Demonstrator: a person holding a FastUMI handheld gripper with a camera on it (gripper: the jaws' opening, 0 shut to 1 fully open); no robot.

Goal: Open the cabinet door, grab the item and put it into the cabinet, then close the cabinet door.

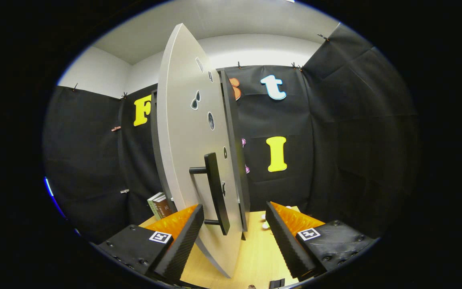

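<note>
Gripper view: fingers [235,237] spread wide, straddling the swung-out cabinet door [193,160], dark bar handle [217,192] between them, nothing pinched. Likely trouble: door edge jamming a finger if pushed crooked, or handle slipping past unclamped pads. Small pale bits [265,221], possibly the item, near the far edge of the light wooden surface [255,257]; books [159,204] left of the door. Black cloth walls, white ceiling above.

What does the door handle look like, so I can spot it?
Find the tall grey cabinet door standing edge-on between the open gripper fingers. Low on its face is the handle, a dark upright bar on two short posts, unlike the small flat stickers above.
</note>
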